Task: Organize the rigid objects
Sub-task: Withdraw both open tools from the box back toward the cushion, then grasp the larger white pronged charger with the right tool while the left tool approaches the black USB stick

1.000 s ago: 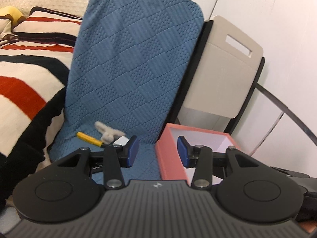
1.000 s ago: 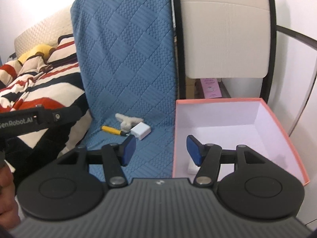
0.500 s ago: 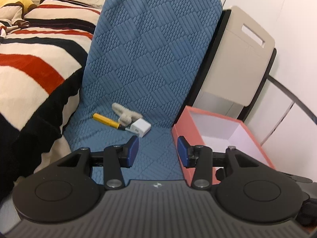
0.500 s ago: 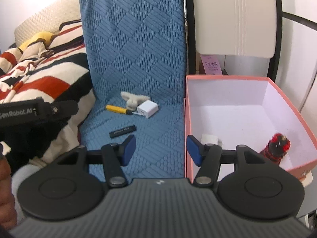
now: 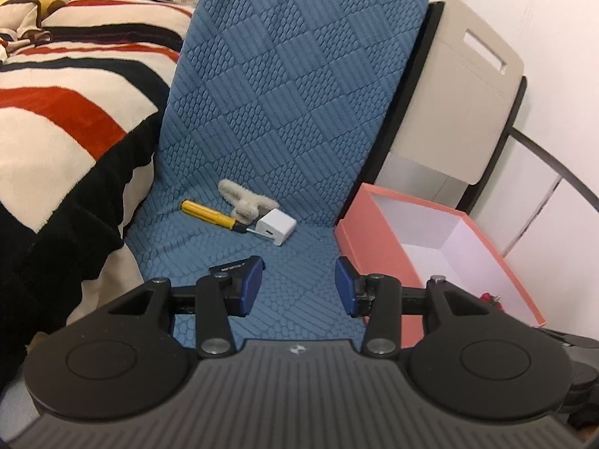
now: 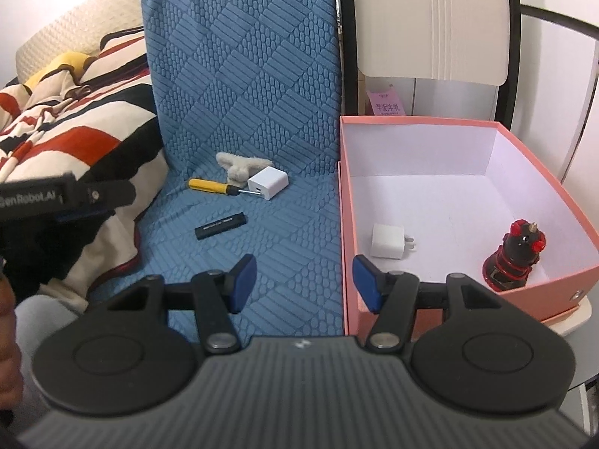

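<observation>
1. I see the black stick (image 6: 221, 226), yellow screwdriver (image 6: 211, 185) and white charger (image 6: 268, 182) lying on the blue cushion (image 6: 254, 86).
2. The pink box (image 6: 346, 224) sits beside it.
3. My left gripper (image 5: 298, 285) and right gripper (image 6: 304, 282) hover with jaws apart, empty.

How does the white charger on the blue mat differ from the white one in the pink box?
The charger on the blue mat shows a port and no visible prongs; the charger in the pink box shows two metal prongs. The first lies beside a yellow screwdriver; the second lies alone on the box floor. Both are small white cubes.

Left gripper (image 5: 298, 286), right gripper (image 6: 304, 283): fingers apart, empty.
</observation>
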`<act>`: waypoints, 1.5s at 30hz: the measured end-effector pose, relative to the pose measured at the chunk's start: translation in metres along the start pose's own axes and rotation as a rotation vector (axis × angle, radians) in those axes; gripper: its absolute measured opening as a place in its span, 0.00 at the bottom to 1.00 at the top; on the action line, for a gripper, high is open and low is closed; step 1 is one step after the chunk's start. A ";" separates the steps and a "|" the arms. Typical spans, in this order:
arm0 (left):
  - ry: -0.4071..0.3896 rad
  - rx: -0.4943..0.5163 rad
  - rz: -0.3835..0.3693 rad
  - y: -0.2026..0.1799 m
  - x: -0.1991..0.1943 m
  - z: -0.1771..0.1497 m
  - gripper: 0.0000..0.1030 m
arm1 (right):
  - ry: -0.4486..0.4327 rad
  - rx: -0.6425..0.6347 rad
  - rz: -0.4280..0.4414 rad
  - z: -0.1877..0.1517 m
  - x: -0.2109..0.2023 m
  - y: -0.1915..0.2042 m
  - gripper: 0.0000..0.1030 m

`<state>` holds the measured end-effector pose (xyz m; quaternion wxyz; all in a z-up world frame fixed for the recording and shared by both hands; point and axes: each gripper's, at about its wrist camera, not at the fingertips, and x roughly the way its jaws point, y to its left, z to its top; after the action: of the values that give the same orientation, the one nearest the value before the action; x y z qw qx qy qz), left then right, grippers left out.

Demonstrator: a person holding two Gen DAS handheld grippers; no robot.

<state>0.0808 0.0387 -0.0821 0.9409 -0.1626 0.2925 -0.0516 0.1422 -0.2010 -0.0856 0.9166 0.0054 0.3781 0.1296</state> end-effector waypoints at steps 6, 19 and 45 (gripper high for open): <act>0.038 -0.035 0.015 0.021 0.036 -0.004 0.48 | 0.010 -0.030 0.018 0.011 0.026 0.006 0.58; 0.149 -0.047 0.013 0.048 0.104 -0.009 0.60 | 0.020 -0.105 0.071 0.036 0.084 0.025 0.58; 0.286 0.120 0.074 0.061 0.208 0.006 0.65 | 0.102 -0.049 0.125 0.090 0.216 0.034 0.65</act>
<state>0.2556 0.0578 -0.2094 0.8989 -0.0863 0.4257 -0.0568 0.3442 -0.1080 -0.1671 0.8861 0.0001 0.4200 0.1960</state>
